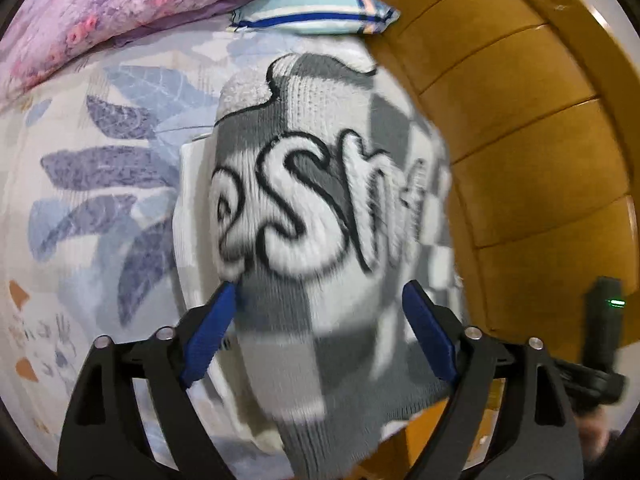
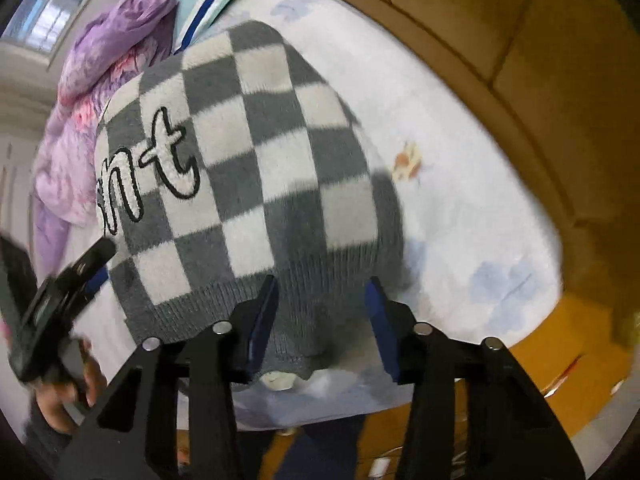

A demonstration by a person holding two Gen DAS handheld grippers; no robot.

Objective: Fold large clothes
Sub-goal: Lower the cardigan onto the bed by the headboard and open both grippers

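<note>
A grey and white checkered knit sweater (image 1: pixel 320 208) with black-outlined lettering lies on the bed; it also shows in the right wrist view (image 2: pixel 248 160). My left gripper (image 1: pixel 320 300) is open, its blue-padded fingers (image 1: pixel 212 328) on either side of the sweater near the lettering. My right gripper (image 2: pixel 322 304) is open, its fingers (image 2: pixel 380 320) straddling the grey ribbed hem (image 2: pixel 296 312) at the sweater's near edge. The left gripper also shows at the left edge of the right wrist view (image 2: pixel 68 280).
The bed sheet (image 1: pixel 100 160) is pale with blue leaf prints. A purple floral quilt (image 1: pixel 100 12) and a light blue pillow (image 1: pixel 320 8) lie at the far end. A padded tan headboard or wall (image 1: pixel 520 140) borders the bed on the right.
</note>
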